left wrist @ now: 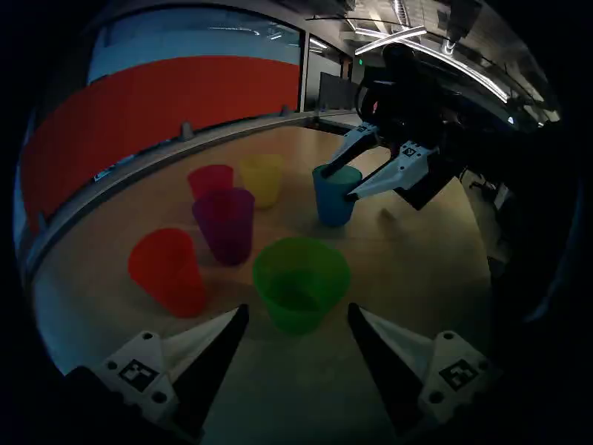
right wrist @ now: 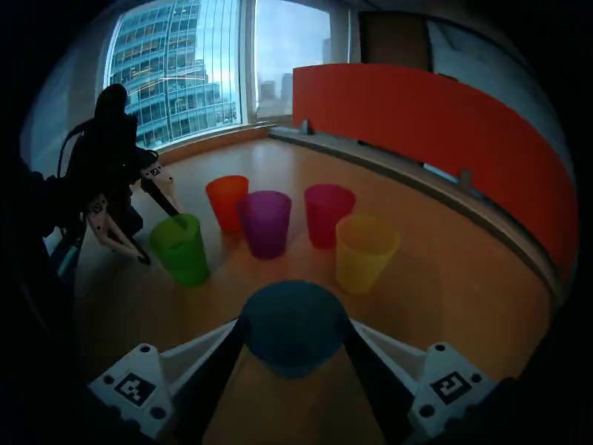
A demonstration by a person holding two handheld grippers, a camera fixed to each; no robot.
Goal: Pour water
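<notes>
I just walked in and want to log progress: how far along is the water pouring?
Nothing looks poured yet, and any water is too dim to make out. In hand: the right gripper grips the blue cup, upright on the table and not lifted; the left gripper hangs open at the green cup. Left: lift, tilt, pour.

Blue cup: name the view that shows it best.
Left gripper view: the blue cup stands whole on the table, with the right gripper closed on its rim. The right gripper view shows it close up, dark, filling the gap between that gripper's fingers.
</notes>
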